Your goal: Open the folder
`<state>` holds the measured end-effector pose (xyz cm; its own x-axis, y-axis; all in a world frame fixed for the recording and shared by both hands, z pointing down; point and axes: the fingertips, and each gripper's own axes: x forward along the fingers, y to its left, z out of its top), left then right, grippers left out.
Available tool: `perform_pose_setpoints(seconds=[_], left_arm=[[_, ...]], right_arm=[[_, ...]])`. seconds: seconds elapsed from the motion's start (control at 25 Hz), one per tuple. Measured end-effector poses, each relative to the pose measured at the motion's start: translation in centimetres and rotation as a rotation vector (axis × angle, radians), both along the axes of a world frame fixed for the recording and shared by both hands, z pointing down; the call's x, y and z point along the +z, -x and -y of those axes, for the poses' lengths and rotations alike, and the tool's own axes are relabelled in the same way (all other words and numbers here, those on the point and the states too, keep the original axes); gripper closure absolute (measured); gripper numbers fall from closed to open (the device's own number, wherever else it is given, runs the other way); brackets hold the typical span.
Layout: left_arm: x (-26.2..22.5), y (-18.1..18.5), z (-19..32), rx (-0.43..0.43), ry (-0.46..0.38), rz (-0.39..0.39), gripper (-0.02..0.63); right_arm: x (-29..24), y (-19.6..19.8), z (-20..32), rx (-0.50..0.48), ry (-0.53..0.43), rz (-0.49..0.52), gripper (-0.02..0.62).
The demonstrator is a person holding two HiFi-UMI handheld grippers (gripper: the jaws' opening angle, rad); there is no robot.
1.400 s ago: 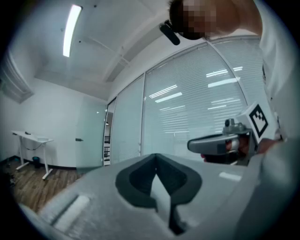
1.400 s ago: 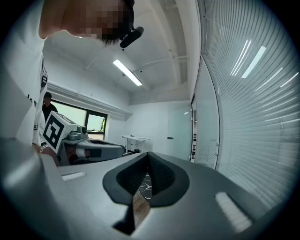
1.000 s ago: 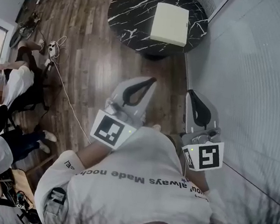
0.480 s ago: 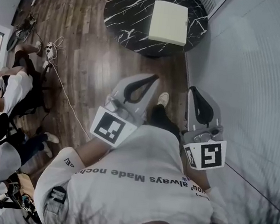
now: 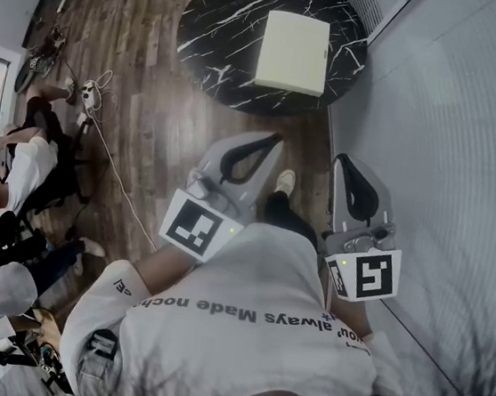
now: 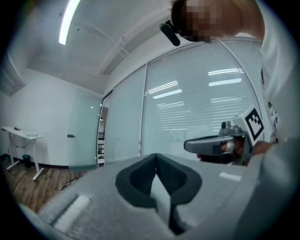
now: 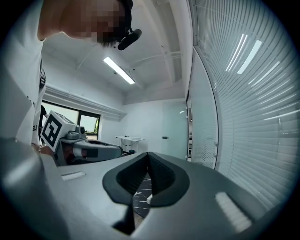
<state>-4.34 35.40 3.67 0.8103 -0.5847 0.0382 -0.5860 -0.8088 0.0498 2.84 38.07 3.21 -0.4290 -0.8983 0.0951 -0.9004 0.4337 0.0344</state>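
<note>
Lying flat, folder, long axis seemingly away; left gripper, right gripper fingers closed.

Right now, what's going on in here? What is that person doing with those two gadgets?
A person holds a two-jaw gripper in each hand, both pointing forward. The left gripper and the right gripper are shut, with nothing between their jaws. Ahead, a pale folder lies flat on a round black marble table; it looks closed and nothing touches it. A stretch of wooden floor lies between the person and the table. Other people sit off to the left.
</note>
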Motion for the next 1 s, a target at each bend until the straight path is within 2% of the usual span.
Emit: perform_pose_setpoints(seconds=[0.56, 1.0], left_arm=[[0.1, -9.9, 9.7, -0.047, 0.001, 0.030, 0.603], [1.3, -12.0, 14.0, -0.110, 0.029, 0.046, 0.603]], right_arm=[[0.4, -9.8, 10.1, -0.049, 0.007, 0.031, 0.593], [1.3, -11.9, 14.7, -0.113, 0.042, 0.036, 0.592]])
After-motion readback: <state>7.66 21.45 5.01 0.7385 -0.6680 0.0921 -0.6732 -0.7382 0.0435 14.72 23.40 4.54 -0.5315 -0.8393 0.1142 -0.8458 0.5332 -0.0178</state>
